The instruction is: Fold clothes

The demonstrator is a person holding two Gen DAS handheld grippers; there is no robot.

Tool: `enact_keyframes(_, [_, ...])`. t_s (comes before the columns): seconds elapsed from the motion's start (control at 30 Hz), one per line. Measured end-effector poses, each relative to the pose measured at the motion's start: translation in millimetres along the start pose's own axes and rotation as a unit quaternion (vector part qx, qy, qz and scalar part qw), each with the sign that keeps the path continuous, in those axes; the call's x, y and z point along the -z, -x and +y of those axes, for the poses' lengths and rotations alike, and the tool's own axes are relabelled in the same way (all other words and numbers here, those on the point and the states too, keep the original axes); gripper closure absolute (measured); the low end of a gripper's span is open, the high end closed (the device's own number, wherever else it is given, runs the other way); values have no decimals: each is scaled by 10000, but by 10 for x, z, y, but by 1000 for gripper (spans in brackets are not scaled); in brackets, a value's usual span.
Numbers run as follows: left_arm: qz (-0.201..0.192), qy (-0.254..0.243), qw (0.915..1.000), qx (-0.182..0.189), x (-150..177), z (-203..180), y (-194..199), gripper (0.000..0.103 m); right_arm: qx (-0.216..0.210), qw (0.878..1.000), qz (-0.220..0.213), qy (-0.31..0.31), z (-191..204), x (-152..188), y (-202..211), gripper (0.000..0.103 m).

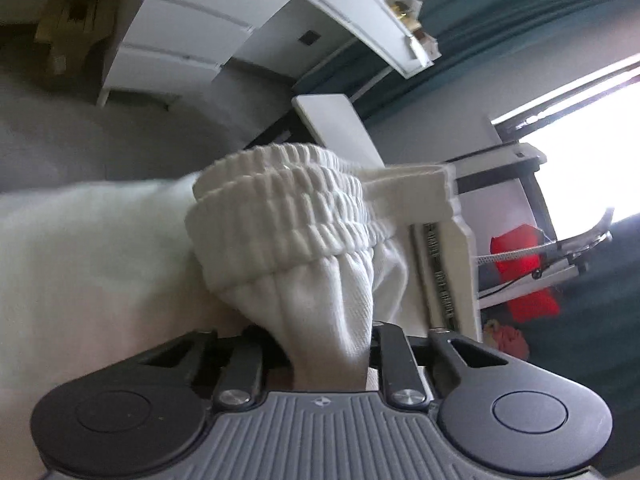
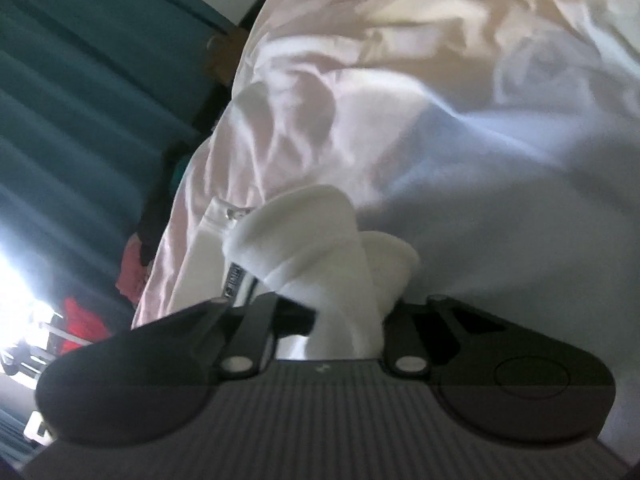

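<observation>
The left gripper [image 1: 332, 344] pinched a bunch of a white garment [image 1: 288, 220] between its fingers, the ribbed elastic band [image 1: 276, 204] of the cloth standing just beyond the tips and a white finger pad [image 1: 460, 264] showing to the right of it. The right gripper [image 2: 344, 320] likewise clamped a fold of the same white garment [image 2: 312, 240], which rose out of its jaws in a soft lump. Behind it spread a rumpled pale sheet [image 2: 400, 100], with a teal curtain [image 2: 80, 100] off to one side.
</observation>
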State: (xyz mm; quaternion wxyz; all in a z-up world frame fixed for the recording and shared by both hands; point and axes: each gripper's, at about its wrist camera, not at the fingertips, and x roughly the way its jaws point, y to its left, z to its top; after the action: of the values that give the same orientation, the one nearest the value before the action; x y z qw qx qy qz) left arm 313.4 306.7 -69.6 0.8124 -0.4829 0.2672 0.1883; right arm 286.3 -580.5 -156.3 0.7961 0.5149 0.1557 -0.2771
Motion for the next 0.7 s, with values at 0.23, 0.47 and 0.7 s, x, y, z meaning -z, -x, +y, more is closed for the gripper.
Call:
enact_keyframes(0.23, [43, -54, 9999, 151, -268, -42, 643, 93, -484, 9986, -61, 213, 208, -182, 475, 92])
enact_keyframes(0.47, [-7, -280, 9996, 95, -372, 342, 1381, 94, -588, 9977, 201, -259, -219, -91, 1255, 92])
enact_keyframes(0.7, [125, -598, 9981, -99, -308, 929, 1832, 93, -408, 9938, 620, -824, -945, 38, 1617, 92])
